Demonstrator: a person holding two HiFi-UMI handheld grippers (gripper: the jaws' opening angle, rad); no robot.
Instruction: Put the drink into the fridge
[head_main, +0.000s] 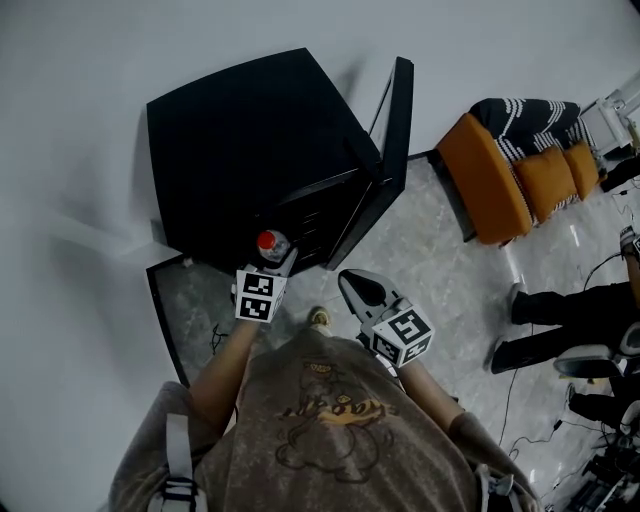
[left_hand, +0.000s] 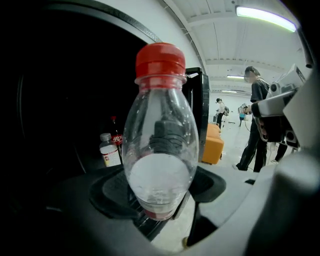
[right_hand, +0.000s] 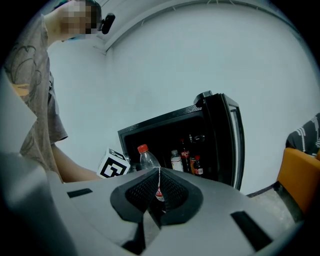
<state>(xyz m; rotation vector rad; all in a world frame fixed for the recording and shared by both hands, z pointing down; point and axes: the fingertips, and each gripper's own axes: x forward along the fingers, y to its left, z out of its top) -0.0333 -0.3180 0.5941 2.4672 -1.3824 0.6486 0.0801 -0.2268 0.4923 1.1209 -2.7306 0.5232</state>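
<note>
A clear drink bottle (left_hand: 161, 135) with a red cap stands upright between the pads of my left gripper (left_hand: 160, 196), which is shut on its lower body. In the head view the bottle (head_main: 271, 243) and left gripper (head_main: 276, 262) hang just before the open front of the black mini fridge (head_main: 250, 130). The fridge door (head_main: 388, 150) is swung open to the right. My right gripper (head_main: 352, 283) is beside the left one, jaws shut and holding nothing. From the right gripper (right_hand: 159, 187) view the bottle (right_hand: 147, 157) is in front of the fridge's open, dark inside (right_hand: 165, 137).
Inside the fridge stand a white-labelled bottle (left_hand: 109, 152), a cola bottle (left_hand: 116, 135) and other drinks (right_hand: 192, 162). An orange sofa (head_main: 500, 175) sits right of the door. A person's dark legs (head_main: 560, 320) and cables lie at the right. People (left_hand: 257, 122) stand farther off.
</note>
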